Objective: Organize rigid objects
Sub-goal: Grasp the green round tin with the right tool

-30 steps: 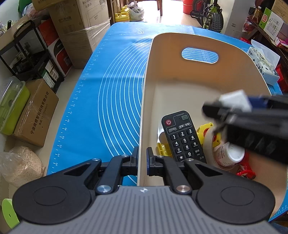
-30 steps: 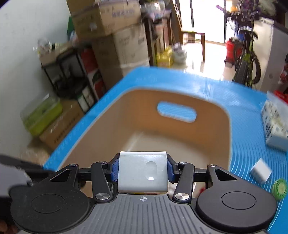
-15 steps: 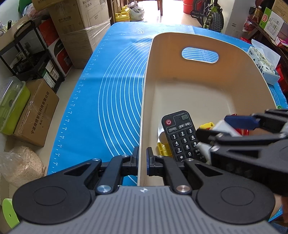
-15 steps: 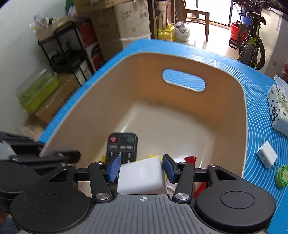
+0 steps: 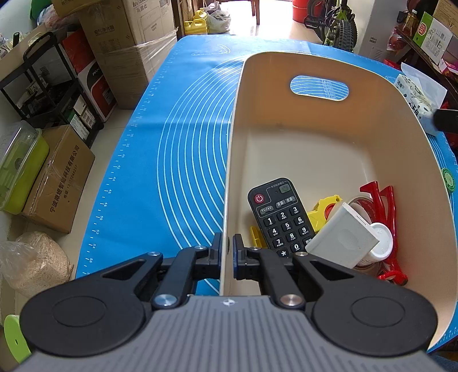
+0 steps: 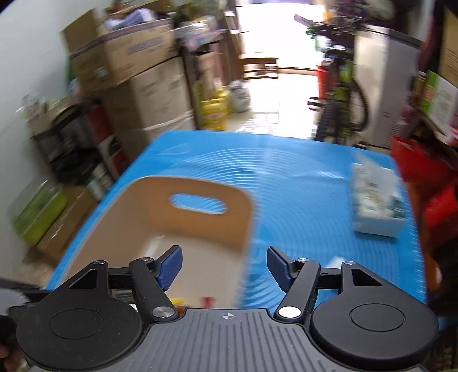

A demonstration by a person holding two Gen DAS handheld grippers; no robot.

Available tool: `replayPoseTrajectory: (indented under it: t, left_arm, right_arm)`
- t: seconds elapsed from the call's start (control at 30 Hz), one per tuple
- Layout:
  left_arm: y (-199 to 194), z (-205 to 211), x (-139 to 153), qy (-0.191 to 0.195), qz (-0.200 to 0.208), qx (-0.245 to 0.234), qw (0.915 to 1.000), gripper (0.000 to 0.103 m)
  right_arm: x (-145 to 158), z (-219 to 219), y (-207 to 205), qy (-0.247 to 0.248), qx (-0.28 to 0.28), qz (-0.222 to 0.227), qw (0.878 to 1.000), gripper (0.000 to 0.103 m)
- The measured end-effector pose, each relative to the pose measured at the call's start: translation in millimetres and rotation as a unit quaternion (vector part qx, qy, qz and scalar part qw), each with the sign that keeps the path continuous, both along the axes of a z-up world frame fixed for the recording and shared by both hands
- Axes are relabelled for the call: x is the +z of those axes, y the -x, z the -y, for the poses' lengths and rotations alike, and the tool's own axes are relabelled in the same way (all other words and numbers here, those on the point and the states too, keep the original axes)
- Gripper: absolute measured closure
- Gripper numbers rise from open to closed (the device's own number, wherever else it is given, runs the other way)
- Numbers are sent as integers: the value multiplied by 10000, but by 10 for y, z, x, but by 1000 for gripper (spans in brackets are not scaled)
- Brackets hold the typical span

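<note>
Gripper fingers fill the bottom of both views. The left gripper (image 5: 227, 254) is clamped on the near left wall of a cream plastic bin with a slot handle (image 5: 323, 137), one finger outside the wall and one inside. The right gripper (image 6: 224, 269) has its blue-padded jaws wide apart with nothing between them; its view is blurred.

Inside the bin, at the near end, lies a black remote control (image 5: 279, 214) with a red power button, a key marked "TV/AV" and white number keys. Just right of it, a pale grey rectangular block (image 5: 343, 239) leans tilted on top of a white-capped bottle (image 5: 379, 240). A yellow plastic piece (image 5: 323, 207) shows between the remote and the block. A red plastic tool (image 5: 382, 206) lies along the right wall. The far half of the bin floor is bare.

The bin sits on a blue mat printed with white concentric arcs and ruler marks (image 5: 183, 148). Right of the bin, a green round lid (image 5: 448, 178) rests on the mat near the rim. Farther off, a white printed tissue pack (image 6: 377, 200) lies on the mat's right side.

Left of the table stand brown cardboard boxes (image 5: 57, 177), the nearest printed with Chinese characters, beside a green lidded container (image 5: 20, 168). A bicycle (image 5: 342, 20) stands at the far end of the room.
</note>
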State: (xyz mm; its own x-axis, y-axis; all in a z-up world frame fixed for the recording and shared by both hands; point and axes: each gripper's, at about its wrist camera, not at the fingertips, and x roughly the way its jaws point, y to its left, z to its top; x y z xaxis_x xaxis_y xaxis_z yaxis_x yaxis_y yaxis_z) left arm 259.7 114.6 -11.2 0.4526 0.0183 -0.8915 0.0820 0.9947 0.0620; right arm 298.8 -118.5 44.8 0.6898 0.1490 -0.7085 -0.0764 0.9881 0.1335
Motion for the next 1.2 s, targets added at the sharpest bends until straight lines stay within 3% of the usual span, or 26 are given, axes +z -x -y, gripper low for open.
replayPoseTrajectory:
  t: [0.2, 0.43, 0.57, 0.87, 1.2]
  left_arm:
    - [-1, -6, -1, -14, 0, -6, 10000, 96]
    - [6, -23, -9, -7, 1, -5, 10000, 96]
    - [8, -13, -19, -24, 7, 0, 10000, 96]
    - [11, 19, -19, -70, 12, -3, 10000, 96]
    - [12, 16, -7, -77, 13, 3, 10000, 96]
  right_arm:
    - [-303, 620, -94, 282, -719, -136, 9969, 30]
    - [-822, 1131, -141, 222, -1297, -524, 9899, 30]
    - [-1018, 1239, -176, 406, -1430, -735, 9862, 30]
    - [-1284, 1333, -234, 330, -1568, -1089, 9811, 30]
    - [-1406, 1292, -259, 425, -1641, -923, 9812, 28]
